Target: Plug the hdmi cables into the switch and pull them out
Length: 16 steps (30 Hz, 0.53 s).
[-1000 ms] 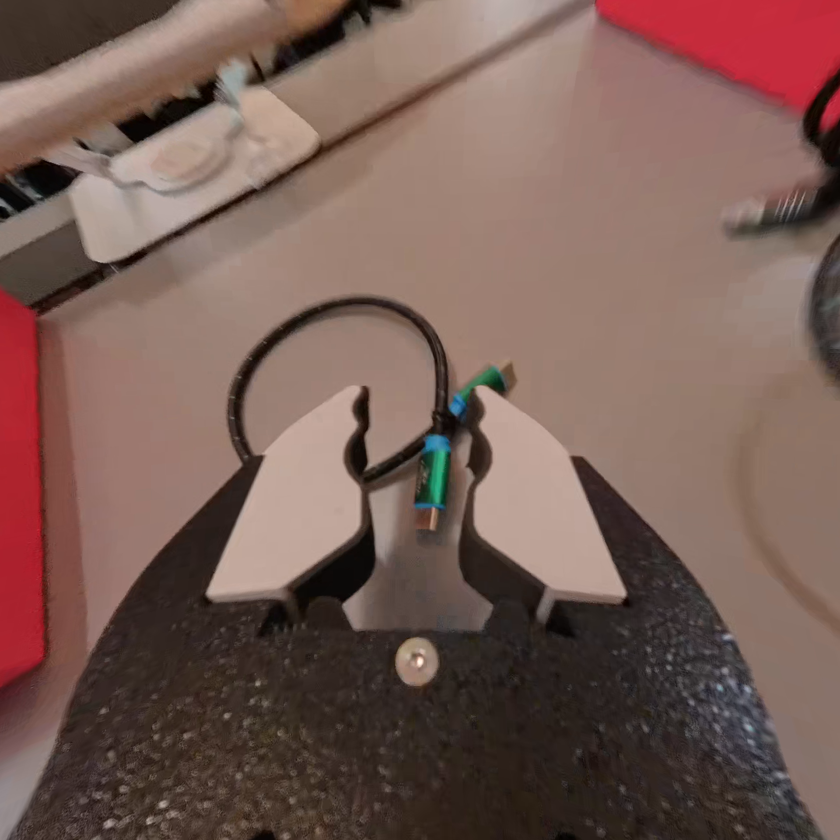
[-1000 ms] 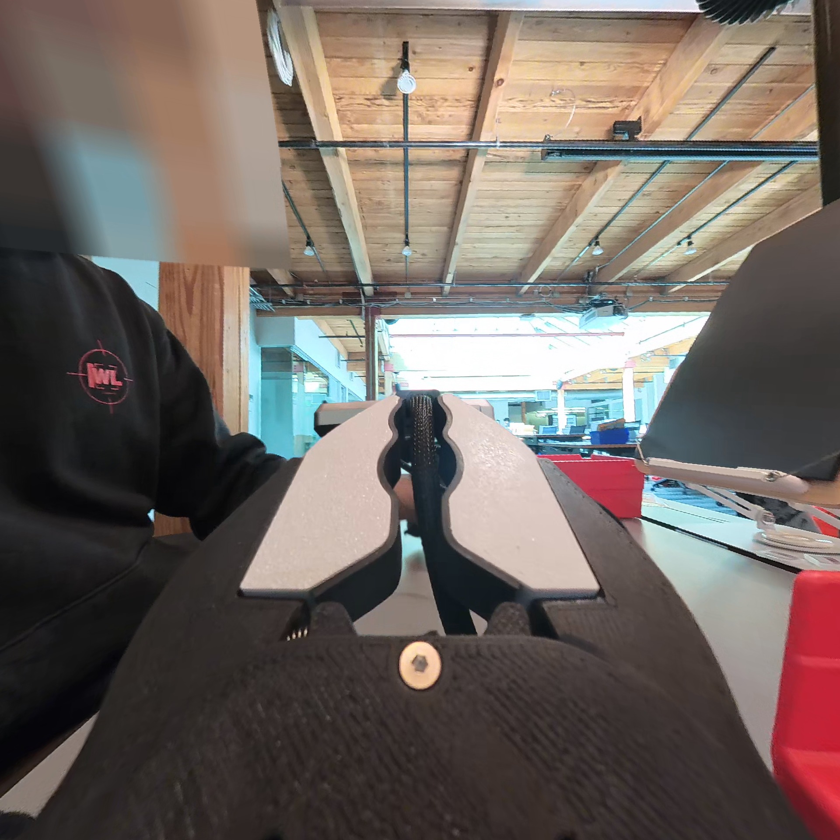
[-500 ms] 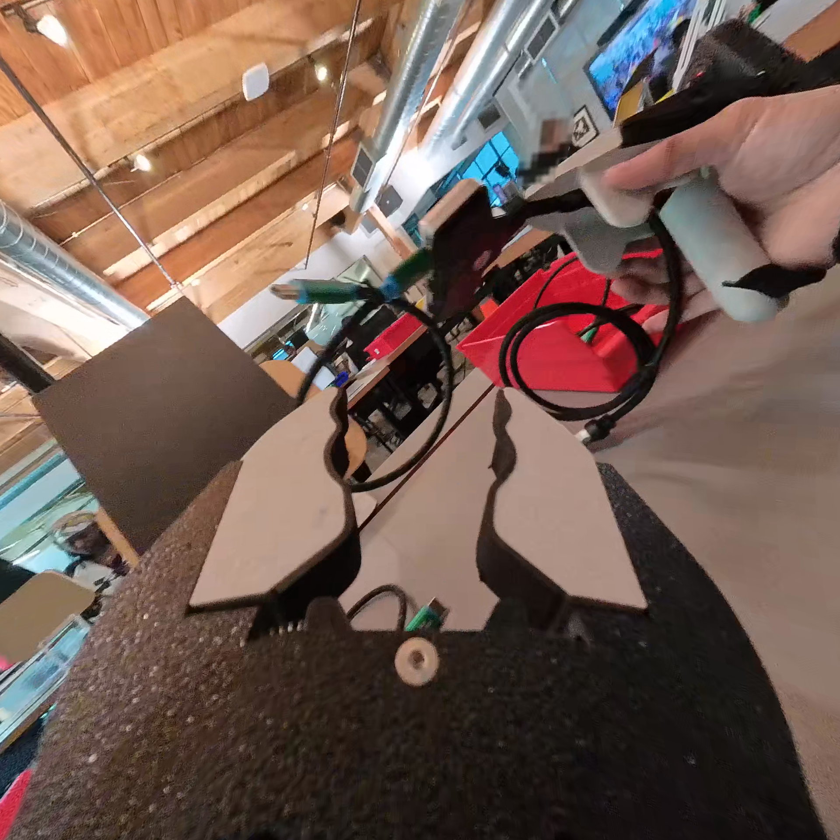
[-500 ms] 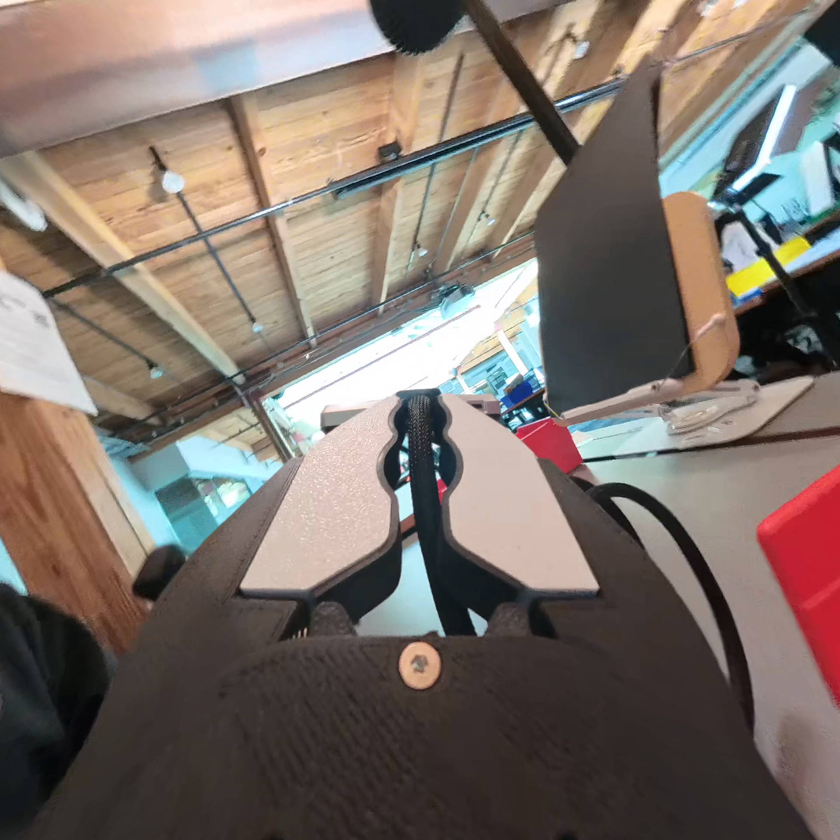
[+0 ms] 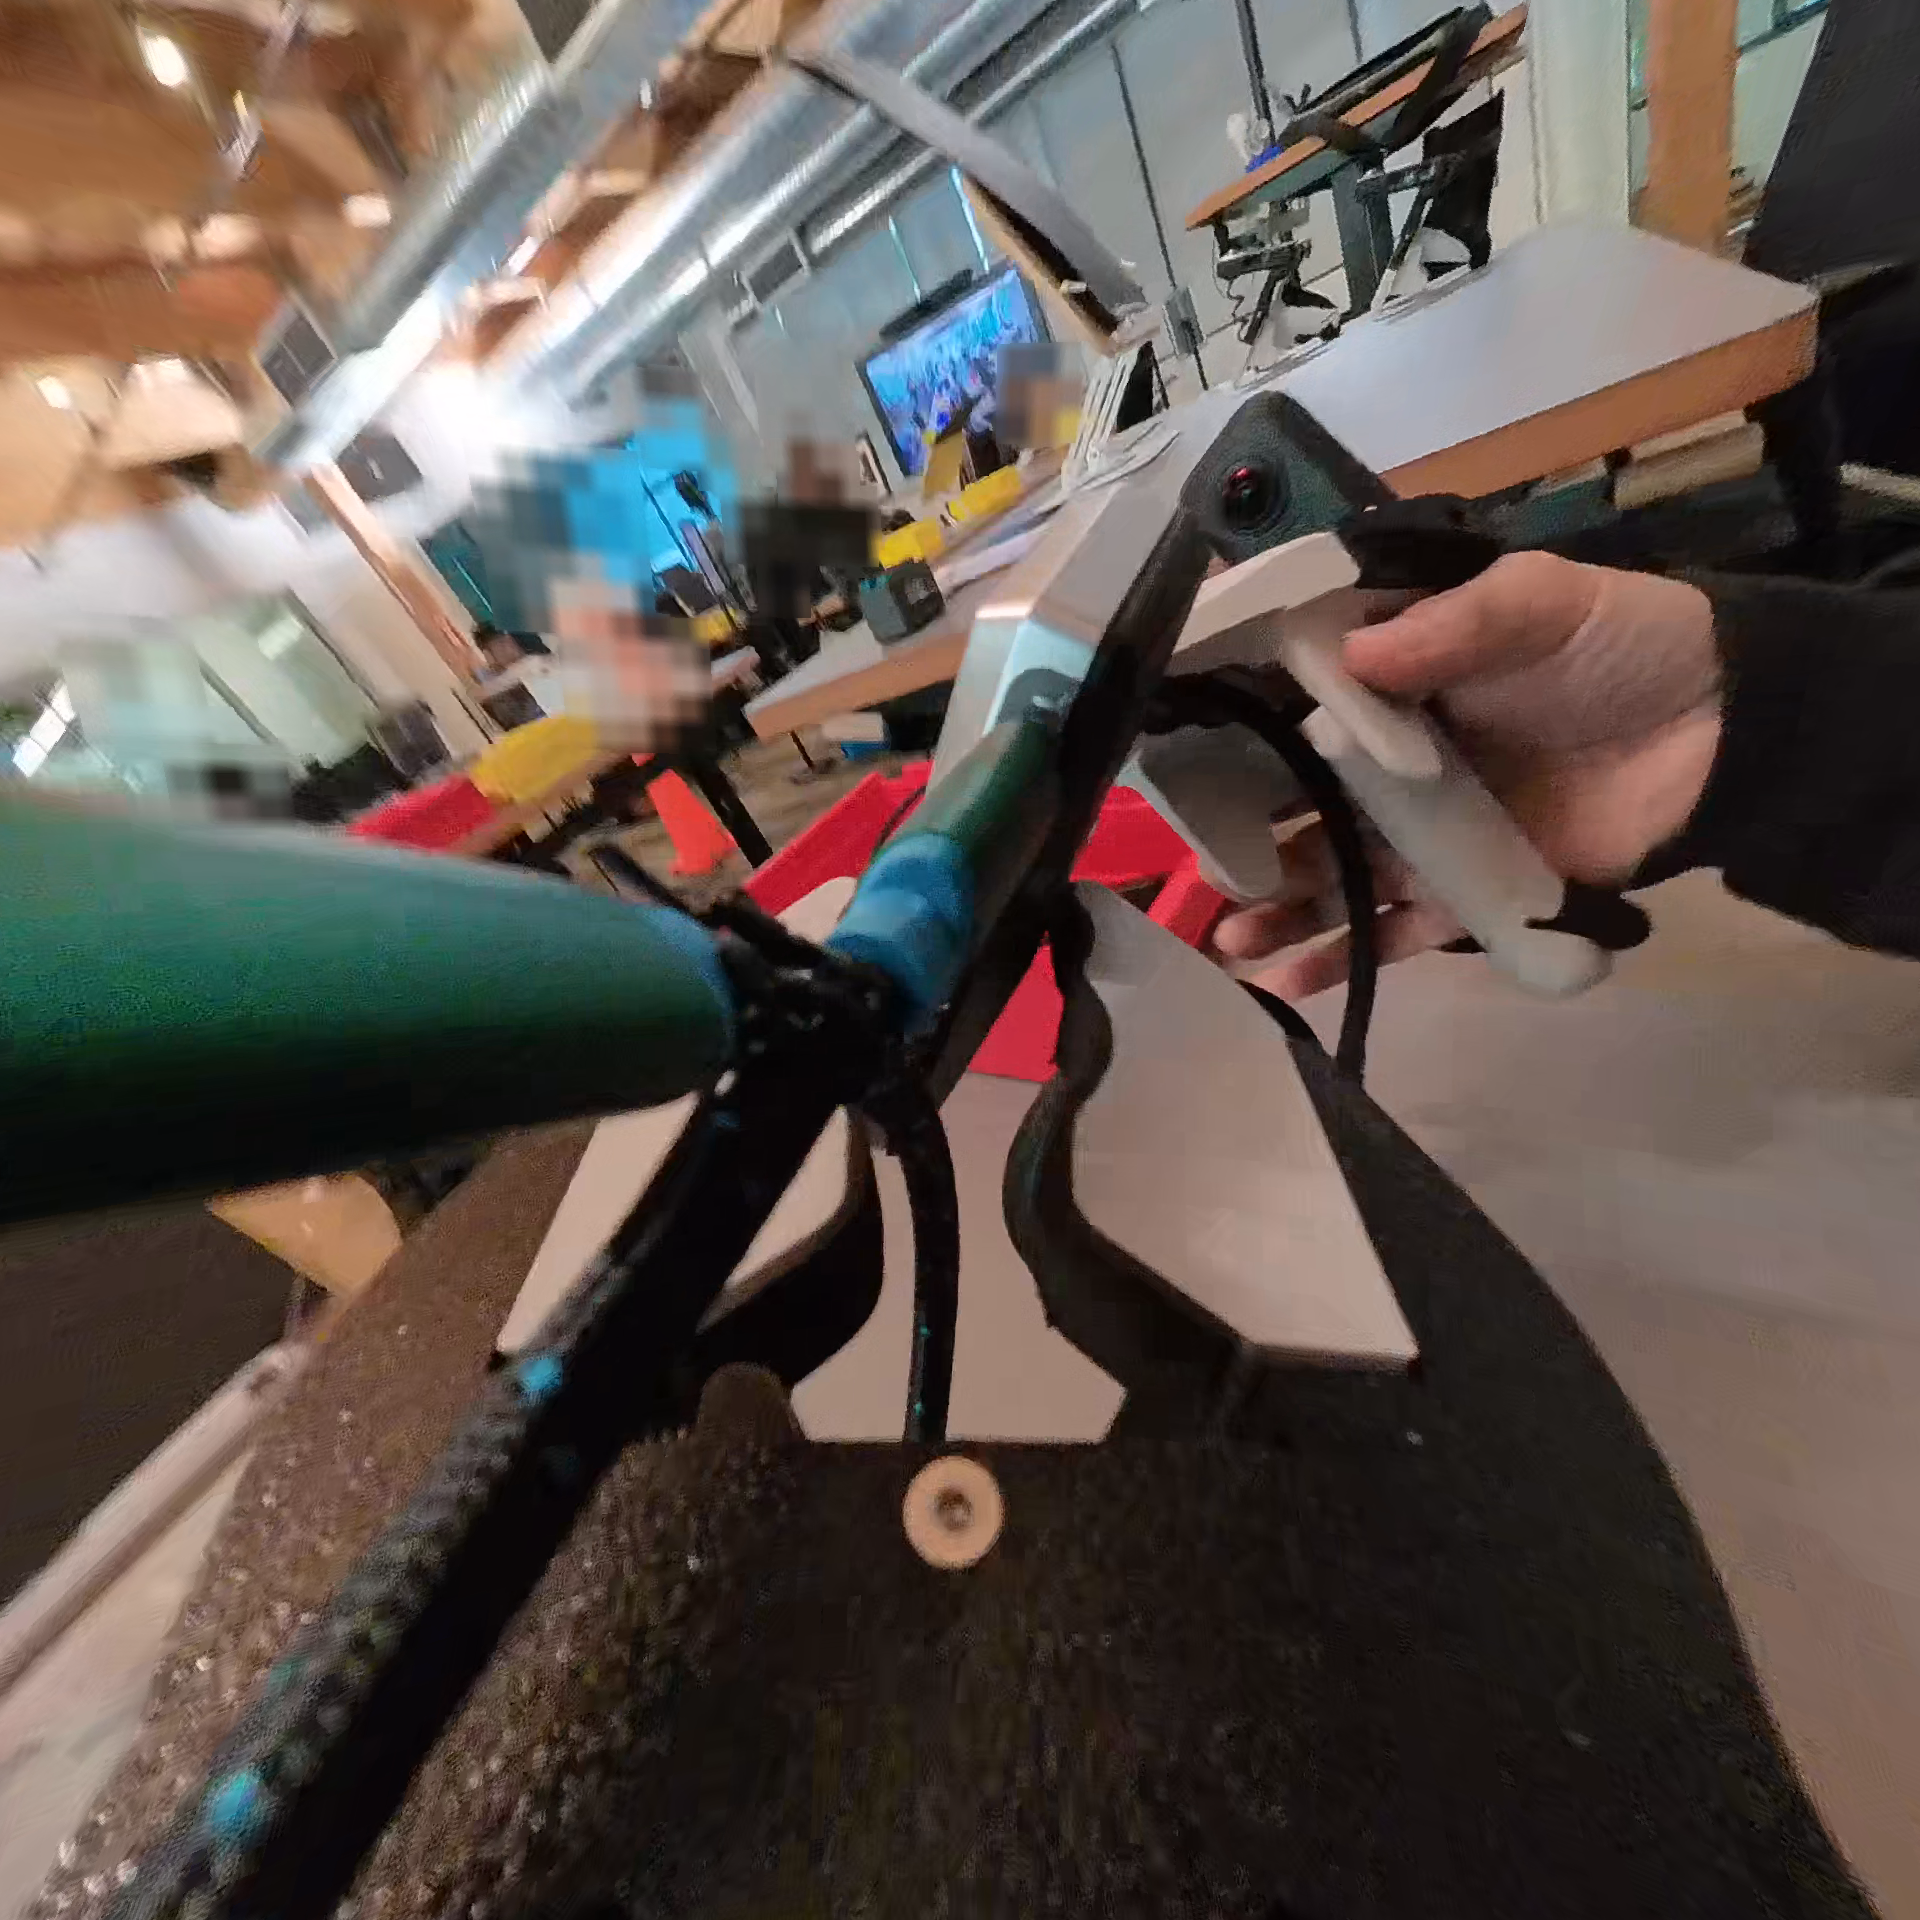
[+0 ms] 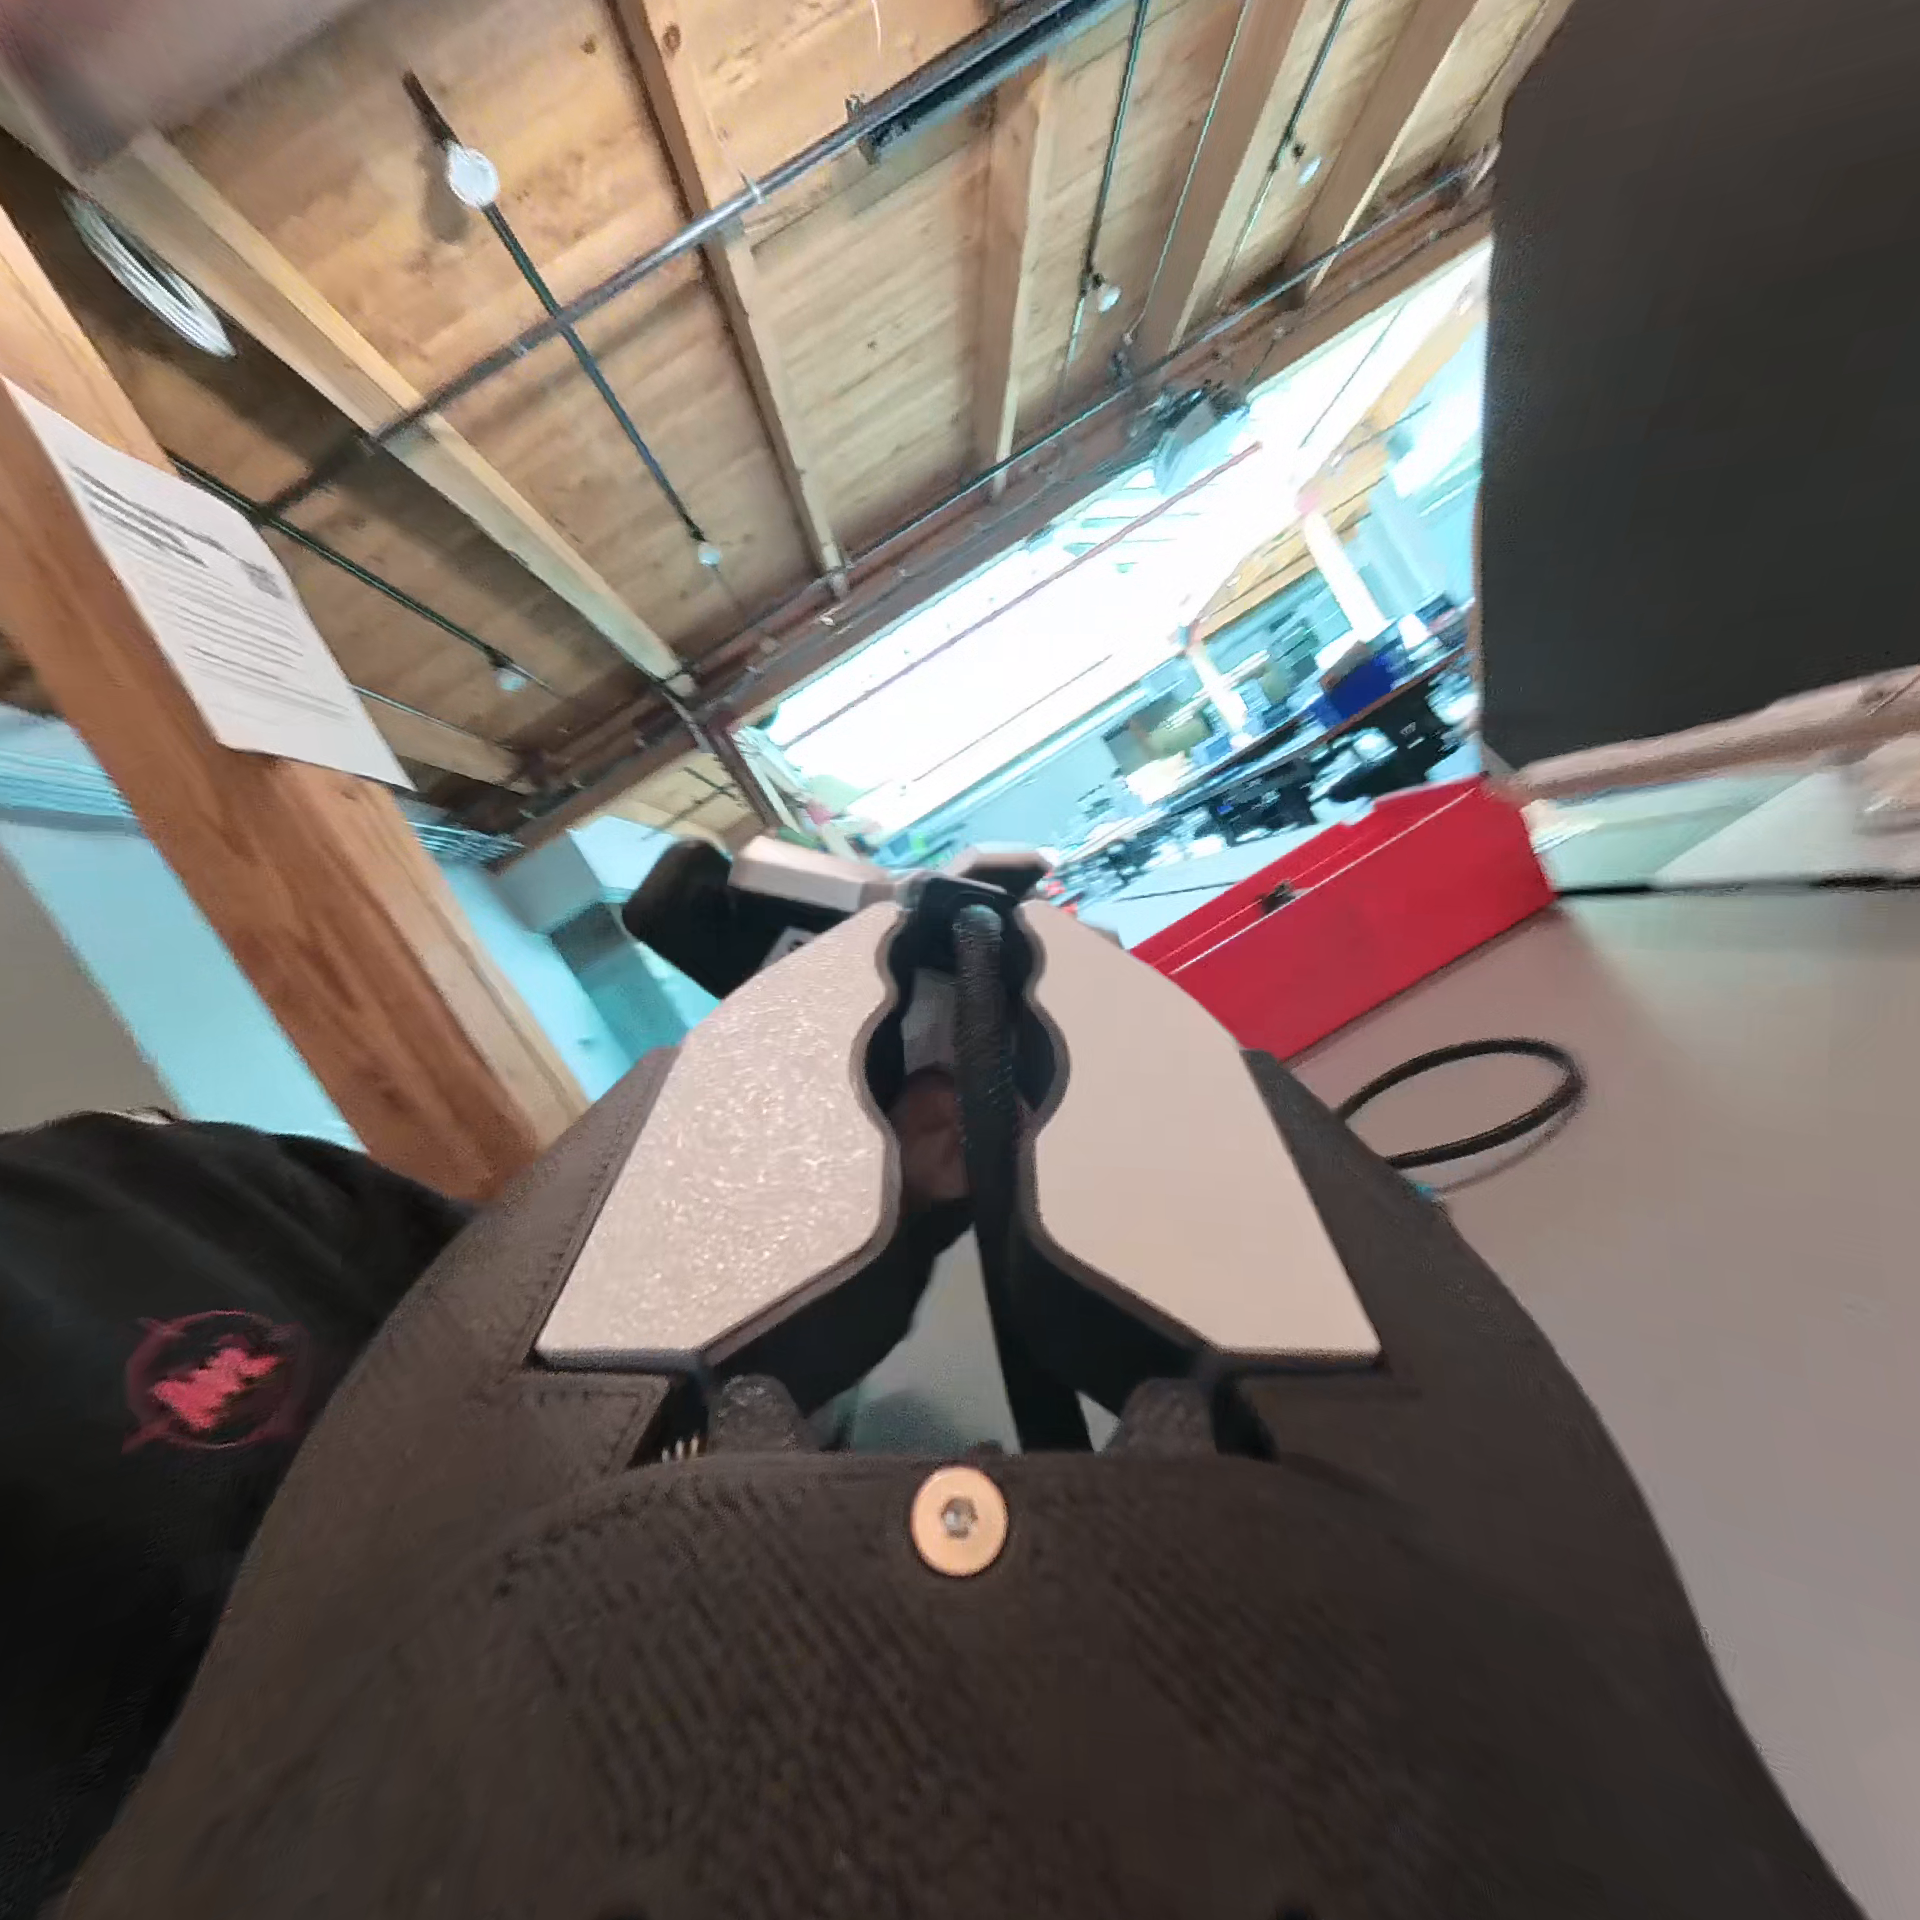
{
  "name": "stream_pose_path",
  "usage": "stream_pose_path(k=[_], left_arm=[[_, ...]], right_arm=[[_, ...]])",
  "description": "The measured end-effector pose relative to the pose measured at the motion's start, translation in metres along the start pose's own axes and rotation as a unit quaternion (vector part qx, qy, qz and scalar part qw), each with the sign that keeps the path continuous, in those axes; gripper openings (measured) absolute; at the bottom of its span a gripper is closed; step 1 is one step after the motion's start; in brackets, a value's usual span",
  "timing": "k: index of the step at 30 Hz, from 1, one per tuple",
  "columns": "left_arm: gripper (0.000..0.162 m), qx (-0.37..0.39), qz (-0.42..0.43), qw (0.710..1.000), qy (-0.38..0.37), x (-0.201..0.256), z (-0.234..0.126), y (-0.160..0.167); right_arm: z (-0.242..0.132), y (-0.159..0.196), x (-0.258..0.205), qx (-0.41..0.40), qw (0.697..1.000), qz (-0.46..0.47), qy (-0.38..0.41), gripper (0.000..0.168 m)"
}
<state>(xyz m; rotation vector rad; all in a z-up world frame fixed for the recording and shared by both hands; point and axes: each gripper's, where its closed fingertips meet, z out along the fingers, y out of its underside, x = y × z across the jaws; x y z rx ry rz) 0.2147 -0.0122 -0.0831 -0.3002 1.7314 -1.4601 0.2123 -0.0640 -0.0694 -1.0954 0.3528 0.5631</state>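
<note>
Risk first, judged from the lie of things: green plug (image 5: 312, 997) hanging right up against the left lens, cable (image 5: 582, 1382) draped across the left tongs (image 5: 956, 1132) rather than seated between them, so a squeeze now likely catches cord or nothing, and the plug could swing or twist; heavy blur here too. Left tongs: gaping, roughly half open, holding nothing; cable crossing over the left finger (image 5: 665, 1226), thin strand running down through the gap, contact with the pads unclear. Just beyond, second plug with blue collar (image 5: 914, 914) and green body, pinched up at the right tongs (image 5: 1049, 717) in a hand (image 5: 1538, 717); exact bite point hidden. Right wrist view: right tongs (image 6: 966, 935) clenched tight on braided black cable (image 6: 977, 1039) at the tips, cord running back down between the fingers. Farther out on the grey table (image 6: 1714, 1143): loose black cable loop (image 6: 1465, 1101), then red bin (image 6: 1351, 914). Switch not seen in either view, so no plugging started; slack cable snagging on the tongs a second likely fault.
</note>
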Motion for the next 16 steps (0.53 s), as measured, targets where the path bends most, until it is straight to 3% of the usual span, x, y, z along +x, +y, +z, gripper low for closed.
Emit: stream_pose_path(k=[1,4,5,7,9,11,13,16], left_arm=[[0.034,-0.019,-0.050,0.999,0.005,-0.003,0.001,0.003],[0.033,-0.048,-0.258,0.965,-0.007,-0.023,-0.001,0.013],[0.033,-0.050,-0.342,0.938,-0.011,-0.031,-0.003,0.019],[0.033,-0.055,-0.495,0.867,0.005,-0.039,-0.003,0.033],[0.032,-0.060,-0.594,0.802,0.025,-0.040,-0.001,0.048],[0.030,-0.064,-0.662,0.745,0.042,-0.039,0.003,0.060],[0.029,-0.080,-0.700,0.707,0.068,-0.032,0.005,0.068],[0.030,-0.141,-0.701,0.692,0.097,-0.019,0.002,0.084]], right_arm=[[-0.004,-0.008,0.002,0.011,0.999,-0.031,0.017,0.023],[-0.022,-0.043,-0.013,0.063,0.981,-0.177,0.055,0.030],[-0.027,-0.052,-0.021,0.067,0.966,-0.236,0.076,0.036],[-0.025,-0.052,-0.044,0.032,0.924,-0.369,0.092,0.031],[-0.011,-0.039,-0.061,-0.014,0.884,-0.458,0.098,0.024],[0.014,-0.013,-0.074,-0.051,0.875,-0.477,0.064,0.026],[0.039,0.036,-0.081,-0.114,0.881,-0.459,-0.014,0.032],[0.064,0.104,-0.077,-0.183,0.886,-0.415,-0.095,0.032]])
